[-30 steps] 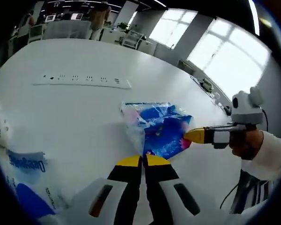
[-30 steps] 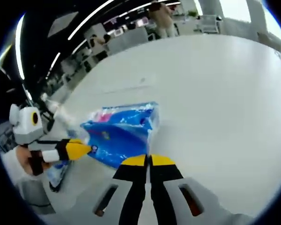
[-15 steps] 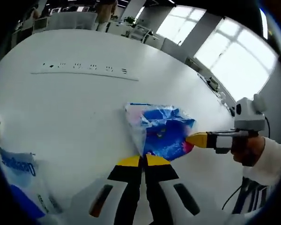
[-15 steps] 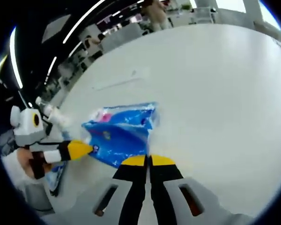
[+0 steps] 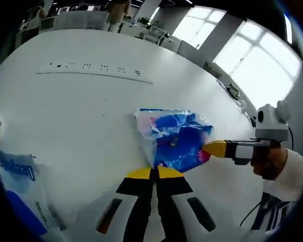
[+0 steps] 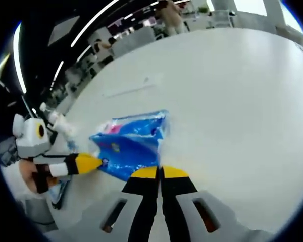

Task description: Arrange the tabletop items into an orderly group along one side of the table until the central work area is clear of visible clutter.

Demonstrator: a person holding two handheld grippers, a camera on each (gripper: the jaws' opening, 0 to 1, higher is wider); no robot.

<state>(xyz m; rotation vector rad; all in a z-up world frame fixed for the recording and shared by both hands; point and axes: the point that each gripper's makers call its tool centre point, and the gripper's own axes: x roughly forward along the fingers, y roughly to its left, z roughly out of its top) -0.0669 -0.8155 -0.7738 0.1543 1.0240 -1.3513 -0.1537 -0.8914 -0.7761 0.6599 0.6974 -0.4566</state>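
Observation:
A crinkly blue plastic package [image 5: 172, 137] with pink print lies on the white table [image 5: 81, 116]. My left gripper [image 5: 154, 173] is shut, its yellow tips pinching the package's clear near edge. My right gripper [image 5: 215, 148] enters the left gripper view from the right, shut on the package's pink corner. In the right gripper view the same package [image 6: 131, 143] lies just beyond my right gripper [image 6: 160, 173], which is shut on its edge. There the left gripper [image 6: 91, 162] holds the package's left corner.
A long white power strip [image 5: 93, 70] lies farther back on the table. Another clear bag with blue lettering [image 5: 17, 176] sits at the near left. A pale bottle-like item [image 6: 58, 121] lies behind the left gripper. Chairs and people stand beyond the table's far edge.
Both grippers keep their hold on the blue package. The views have shifted slightly with the hands; the package has hardly moved on the table.

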